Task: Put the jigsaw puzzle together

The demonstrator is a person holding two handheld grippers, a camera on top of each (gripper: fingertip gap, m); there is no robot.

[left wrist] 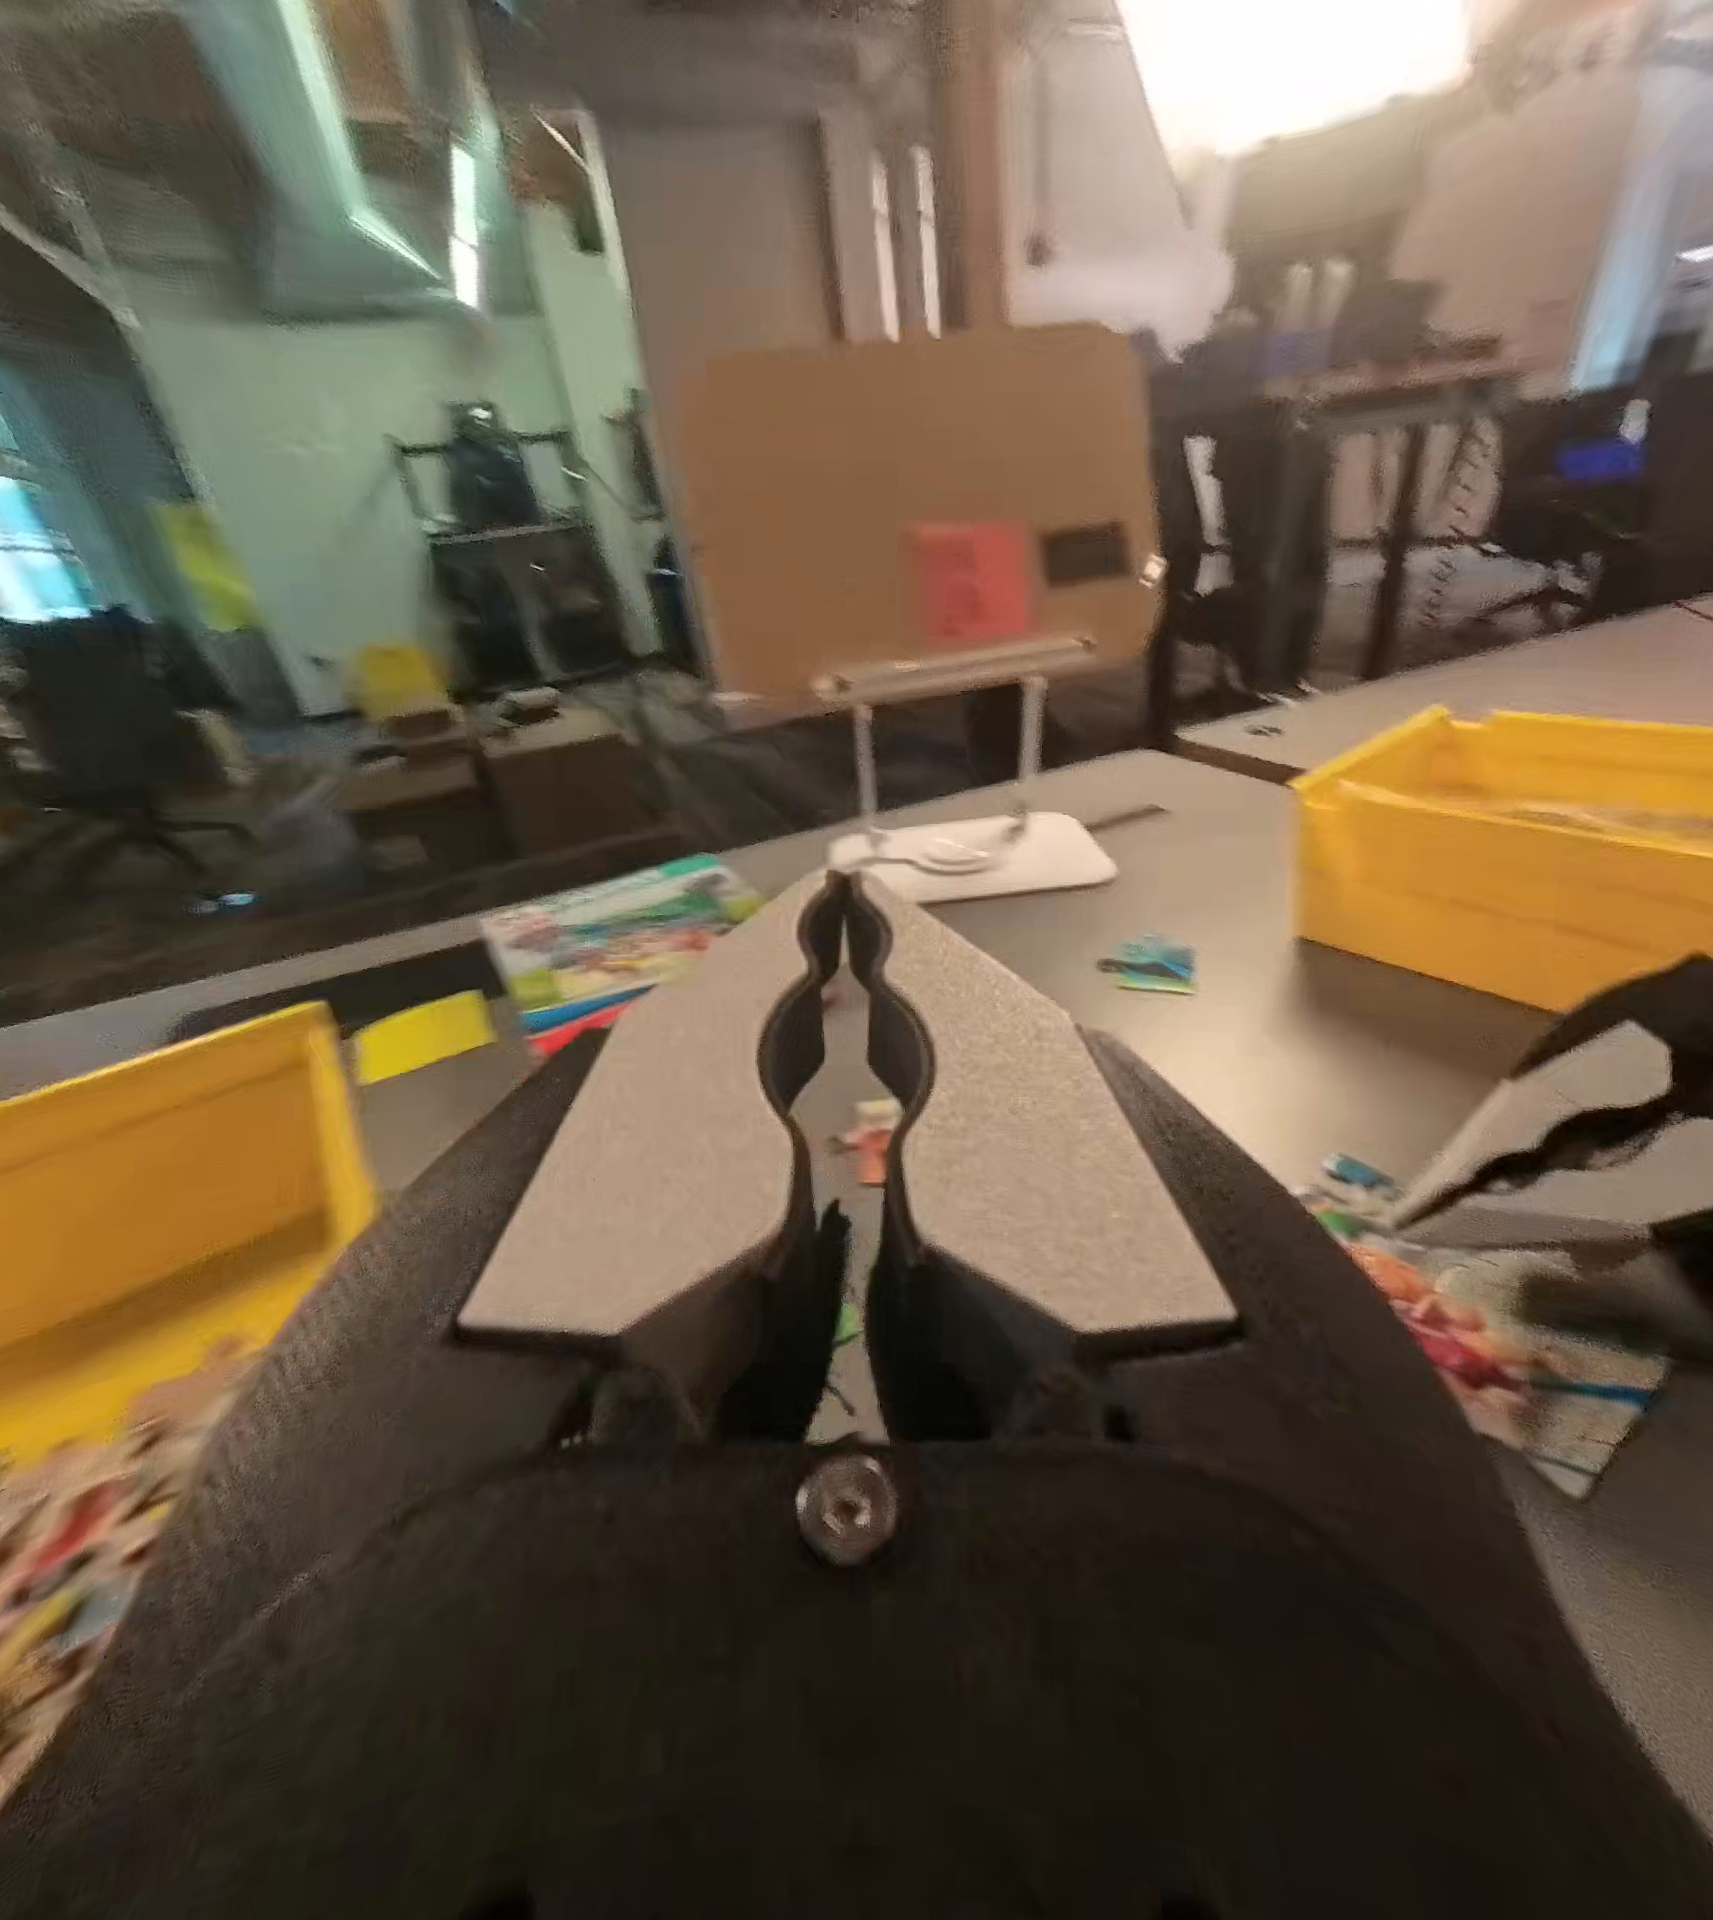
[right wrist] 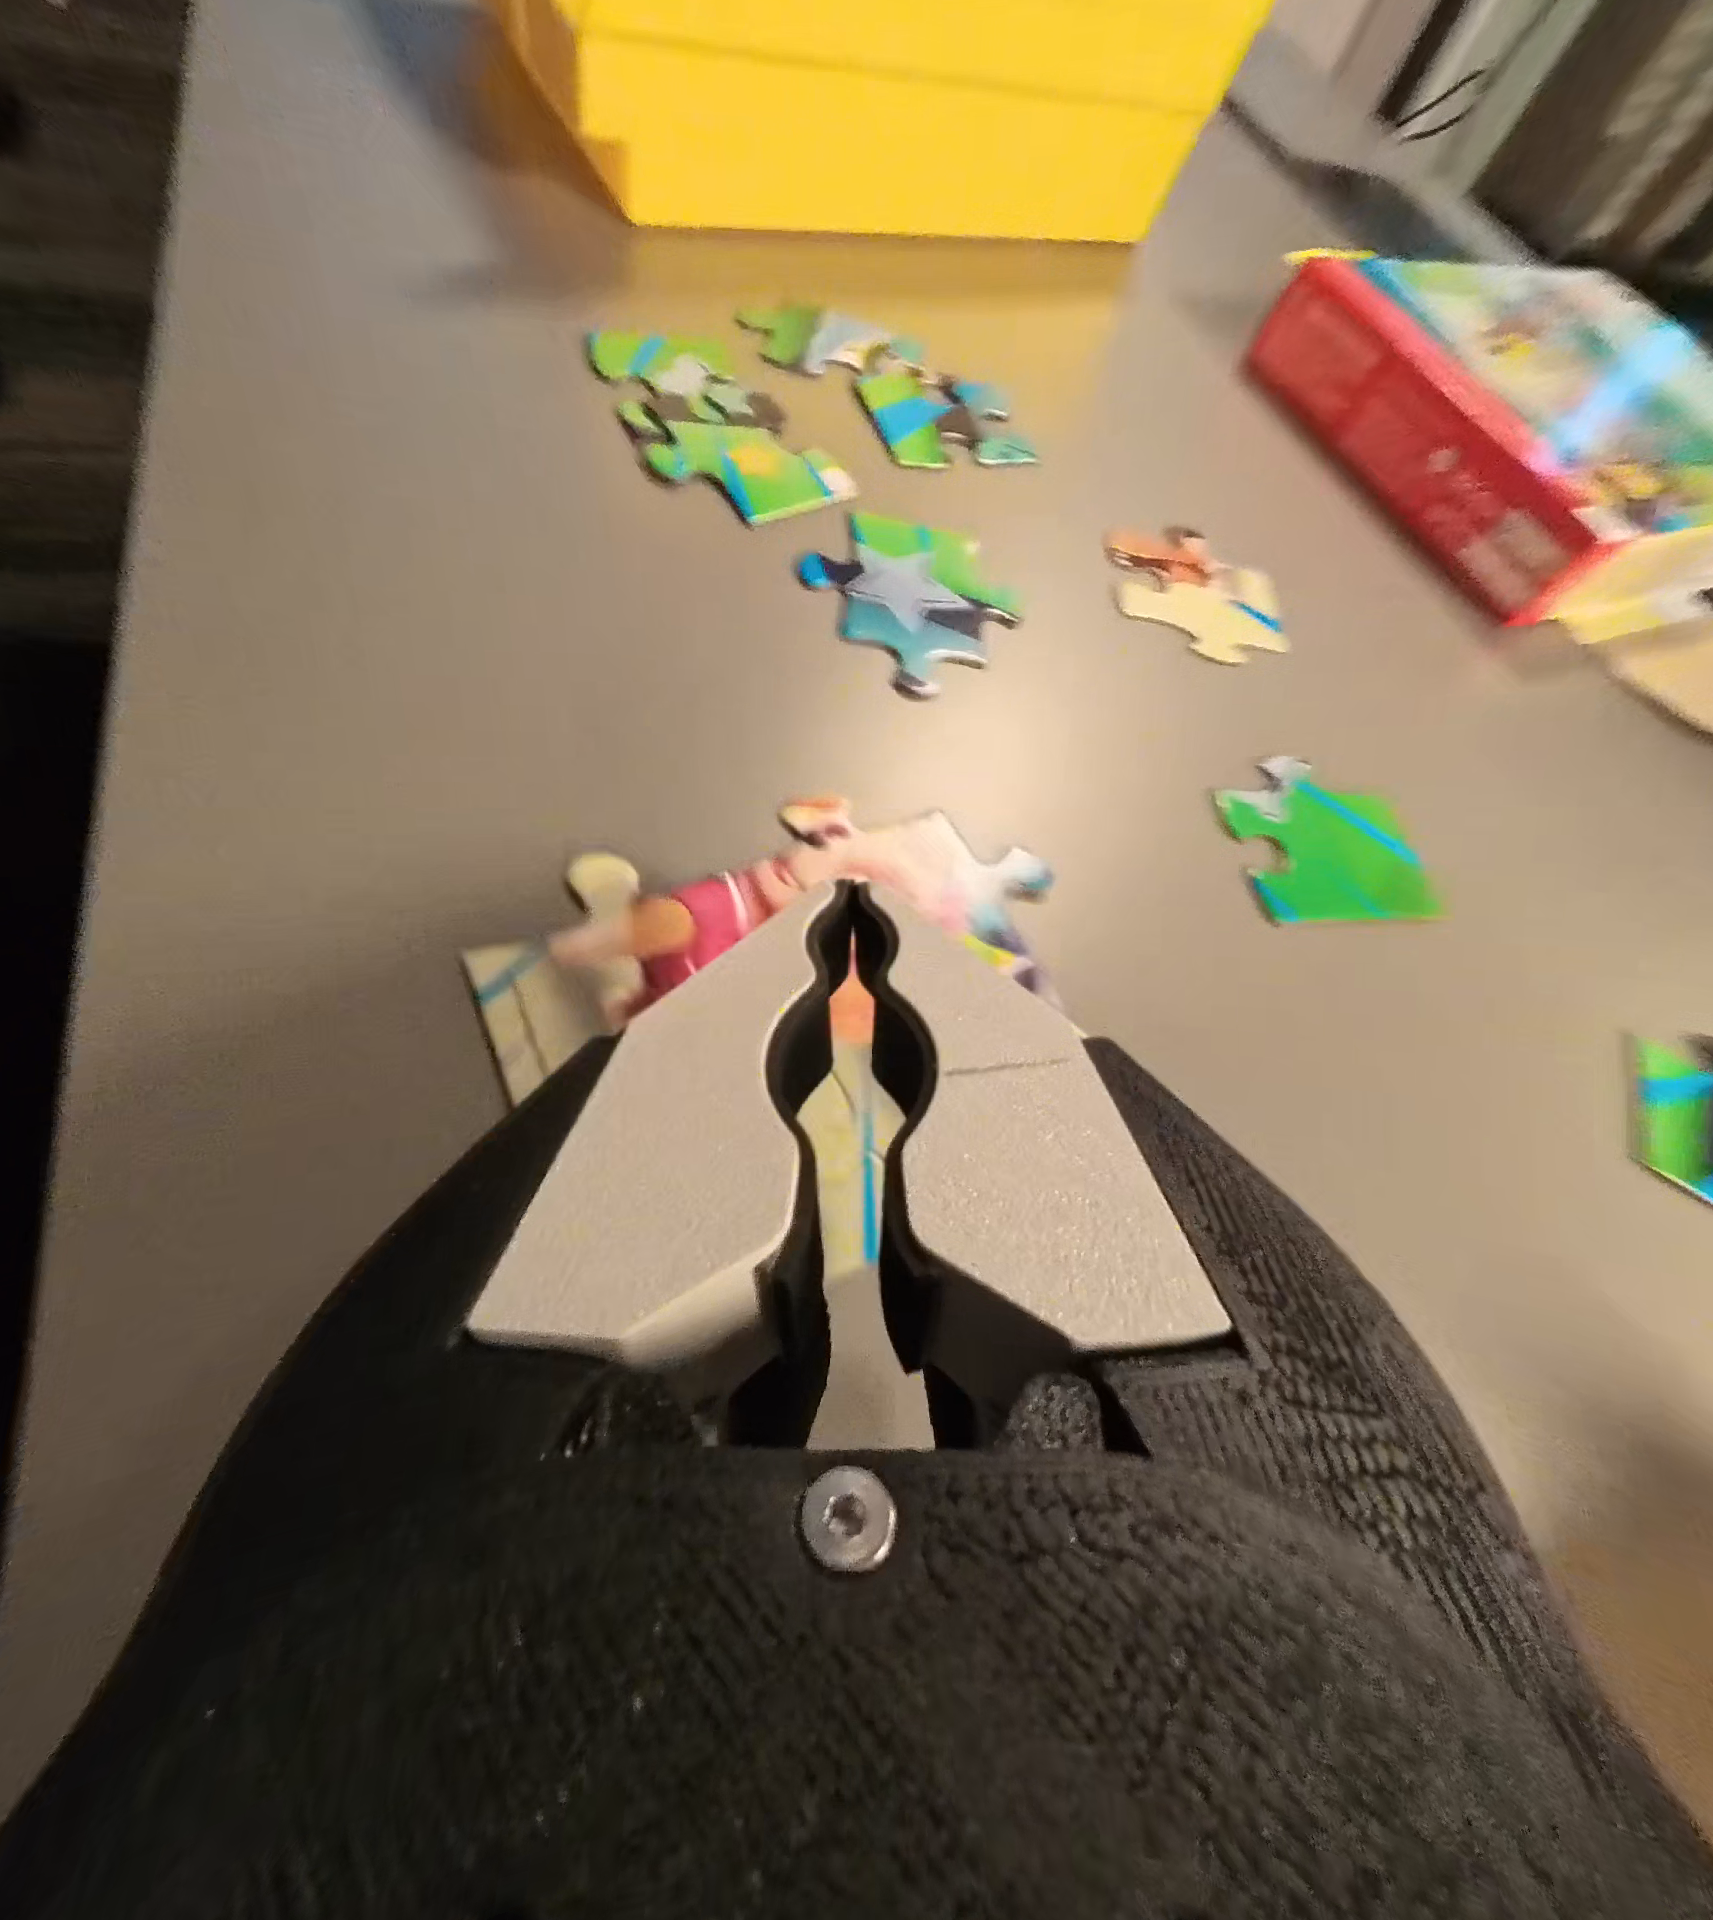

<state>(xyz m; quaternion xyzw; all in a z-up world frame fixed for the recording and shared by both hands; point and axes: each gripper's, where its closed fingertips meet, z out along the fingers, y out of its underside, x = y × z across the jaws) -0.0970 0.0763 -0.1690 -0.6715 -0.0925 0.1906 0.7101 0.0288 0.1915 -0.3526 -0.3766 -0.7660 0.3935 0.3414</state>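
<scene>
- Left wrist view: the left gripper (left wrist: 847,883) is raised above the grey table (left wrist: 1247,997), its two grey fingers closed tip to tip with nothing between them.
- Beyond its tips on the table stands a white stand (left wrist: 977,852) with a metal bar on two posts; a puzzle box (left wrist: 613,935) lies left of that stand, and a single blue-green puzzle piece (left wrist: 1153,966) lies right of it.
- A yellow bin (left wrist: 1558,852) sits to the right of the stand, another yellow bin (left wrist: 104,1184) at the near left.
- The right gripper (left wrist: 1403,1216) shows at the right edge, its closed tips down at a joined patch of puzzle pieces (left wrist: 1496,1340).
- Right wrist view: the right gripper (right wrist: 850,888) has its fingers closed together, the tips just over a pink-and-white cluster of joined pieces (right wrist: 945,873); whether they pinch it I cannot tell.
- Beyond that cluster lie loose pieces: a blue star piece (right wrist: 909,603), a green group (right wrist: 727,426), a pale piece (right wrist: 1200,597); a green piece (right wrist: 1330,847) lies right of it.
- The red-sided puzzle box (right wrist: 1434,436) lies far right of the cluster, and a yellow bin (right wrist: 883,114) stands beyond the loose pieces.
</scene>
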